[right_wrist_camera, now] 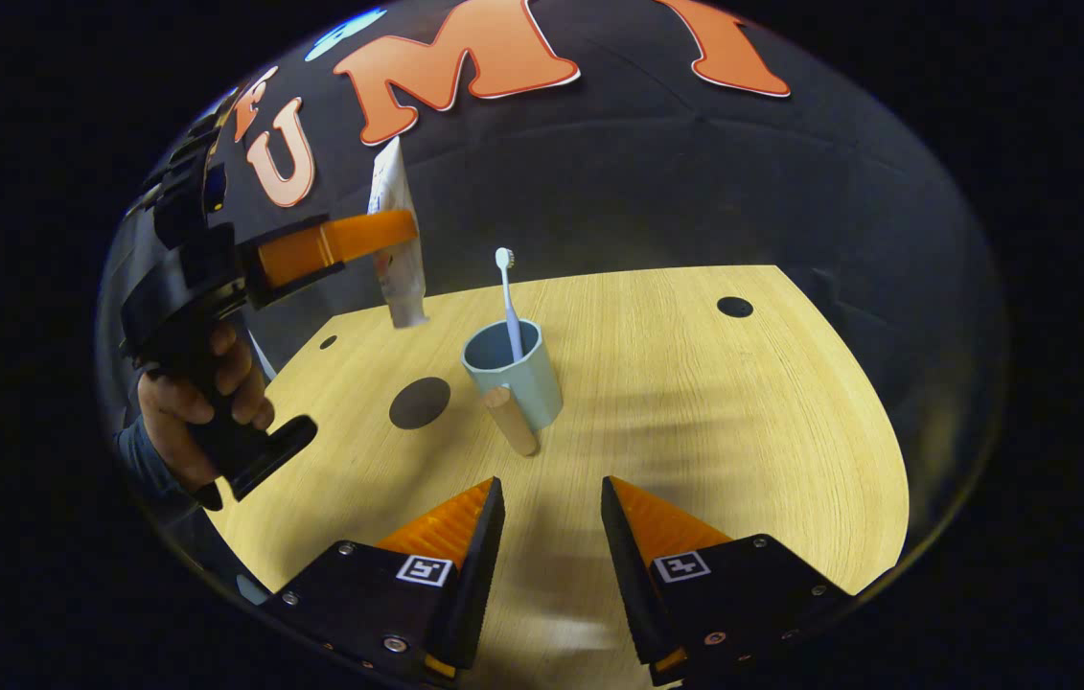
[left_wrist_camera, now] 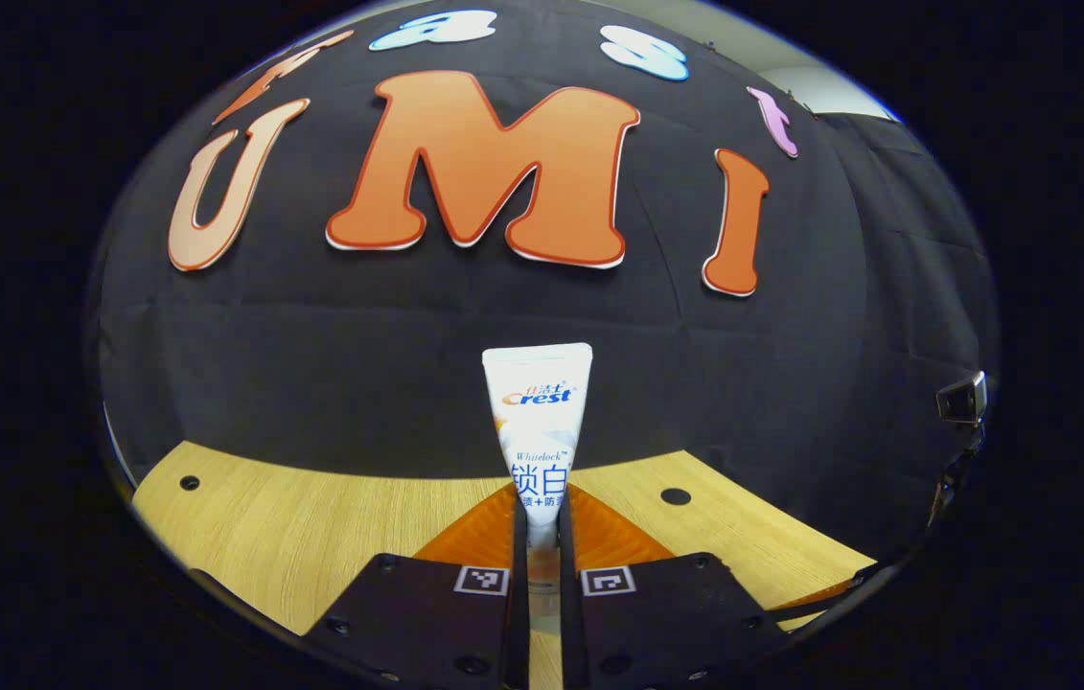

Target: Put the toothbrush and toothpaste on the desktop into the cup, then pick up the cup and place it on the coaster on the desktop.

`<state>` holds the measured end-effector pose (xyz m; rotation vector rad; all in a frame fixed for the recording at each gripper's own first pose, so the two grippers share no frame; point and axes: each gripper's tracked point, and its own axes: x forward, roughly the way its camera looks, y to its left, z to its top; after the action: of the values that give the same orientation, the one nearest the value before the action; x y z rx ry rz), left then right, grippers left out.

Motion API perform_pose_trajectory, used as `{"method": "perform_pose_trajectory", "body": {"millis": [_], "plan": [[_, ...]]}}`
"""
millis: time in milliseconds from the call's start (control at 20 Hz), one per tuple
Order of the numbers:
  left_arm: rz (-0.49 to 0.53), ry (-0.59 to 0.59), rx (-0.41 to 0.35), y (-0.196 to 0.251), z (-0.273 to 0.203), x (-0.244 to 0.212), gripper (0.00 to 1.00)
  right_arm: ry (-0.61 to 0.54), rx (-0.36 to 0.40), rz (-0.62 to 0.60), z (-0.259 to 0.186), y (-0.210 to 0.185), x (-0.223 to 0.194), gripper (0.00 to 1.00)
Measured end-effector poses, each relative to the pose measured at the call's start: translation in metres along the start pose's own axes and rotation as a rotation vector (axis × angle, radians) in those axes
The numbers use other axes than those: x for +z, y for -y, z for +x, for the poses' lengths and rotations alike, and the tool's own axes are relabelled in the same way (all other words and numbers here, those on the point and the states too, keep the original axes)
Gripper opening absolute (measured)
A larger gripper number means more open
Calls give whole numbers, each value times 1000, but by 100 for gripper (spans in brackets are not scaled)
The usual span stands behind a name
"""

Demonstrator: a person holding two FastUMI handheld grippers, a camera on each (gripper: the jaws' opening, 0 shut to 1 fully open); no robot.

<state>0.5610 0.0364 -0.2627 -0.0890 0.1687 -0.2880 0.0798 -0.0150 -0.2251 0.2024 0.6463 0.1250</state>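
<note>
**Paste aloft in left gripper; brush in cup**

Left gripper view, bottom centre: left gripper [left_wrist_camera: 542,537] clenched on paste [left_wrist_camera: 539,422], both fingers pressing the tube's lower part. Tube upright, flat crimped end uppermost at frame centre, against the black wall. Behind the fingers, table [left_wrist_camera: 311,517] across the lower frame, well below the tube.

Right gripper view, bottom centre: right gripper [right_wrist_camera: 551,522] released, fingers spread apart, nothing between them, hovering over bare table [right_wrist_camera: 743,431]. Just beyond, at frame centre: cup [right_wrist_camera: 518,374] standing upright on the table, wooden handle [right_wrist_camera: 511,420] pointing toward the camera. Brush [right_wrist_camera: 507,302] standing in the cup, head up, leaning slightly left. Left of the cup, apart from it: coaster [right_wrist_camera: 420,402], dark and round, flat on the table. Upper left: left gripper [right_wrist_camera: 388,235] seen side-on, held by a hand [right_wrist_camera: 192,402] at left edge, gripping paste [right_wrist_camera: 398,249] clear above the table, cap end hanging down, up and left of the cup.
</note>
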Motion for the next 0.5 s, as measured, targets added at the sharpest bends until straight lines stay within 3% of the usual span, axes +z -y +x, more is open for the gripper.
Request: {"method": "perform_pose_trajectory", "body": {"millis": [200, 500], "plan": [[20, 131, 36, 4, 14, -2, 12, -28, -5, 18, -2, 5, -10, 62], [23, 116, 75, 15, 32, -71, 12, -68, -36, 24, -4, 25, -30, 62]]}}
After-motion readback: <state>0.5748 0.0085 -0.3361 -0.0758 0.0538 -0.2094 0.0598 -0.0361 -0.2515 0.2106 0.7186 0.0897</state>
